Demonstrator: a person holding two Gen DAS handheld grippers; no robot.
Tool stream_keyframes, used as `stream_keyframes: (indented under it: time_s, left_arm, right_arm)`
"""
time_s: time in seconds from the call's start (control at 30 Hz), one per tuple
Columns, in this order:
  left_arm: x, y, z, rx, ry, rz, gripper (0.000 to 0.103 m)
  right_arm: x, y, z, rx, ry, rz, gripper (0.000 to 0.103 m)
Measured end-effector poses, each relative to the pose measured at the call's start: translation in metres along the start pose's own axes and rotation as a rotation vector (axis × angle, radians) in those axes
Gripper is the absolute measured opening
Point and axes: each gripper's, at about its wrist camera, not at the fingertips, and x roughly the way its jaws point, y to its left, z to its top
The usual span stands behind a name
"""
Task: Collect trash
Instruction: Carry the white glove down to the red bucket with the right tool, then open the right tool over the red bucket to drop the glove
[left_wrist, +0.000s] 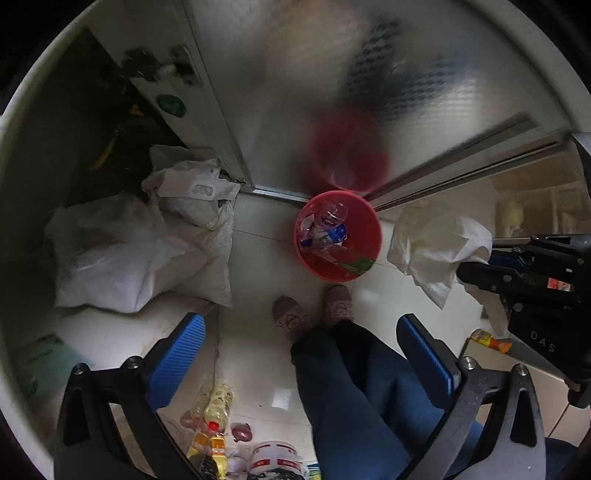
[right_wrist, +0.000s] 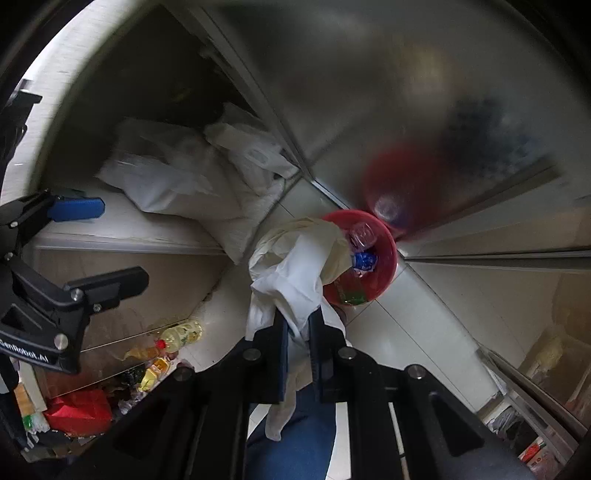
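My right gripper (right_wrist: 297, 332) is clenched on a crumpled white plastic bag (right_wrist: 295, 266), held up in the air just beside and above the red bin (left_wrist: 338, 236) on the floor (left_wrist: 258, 258). Bin holds wrappers and a clear bottle. My left gripper (left_wrist: 301, 354) hangs released, holding nothing, above my slippers (left_wrist: 314, 314). White sacks (left_wrist: 147, 251) sit left.

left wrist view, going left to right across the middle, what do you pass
white sacks → red bin → white plastic bag → right gripper, shut on that bag
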Motion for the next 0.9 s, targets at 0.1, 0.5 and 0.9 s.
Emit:
stream_keyframes:
  time_s: [0.1, 0.5, 0.9]
  left_arm:
    - [0.03, 0.004, 0.009, 0.008, 0.024, 0.003, 0.103]
    - [0.143, 0.0, 0.046, 0.072, 0.054, -0.016, 0.103]
    - [0.207, 0.004, 0.062, 0.066, 0.061, -0.048, 0.103]
  right_arm:
    - [0.03, -0.007, 0.005, 0.015, 0.024, 0.001, 0.009]
    - [0.122, -0.053, 0.014, 0.047, 0.076, -0.046, 0.009]
    - [0.176, -0.073, 0.021, 0.068, 0.125, -0.081, 0.018]
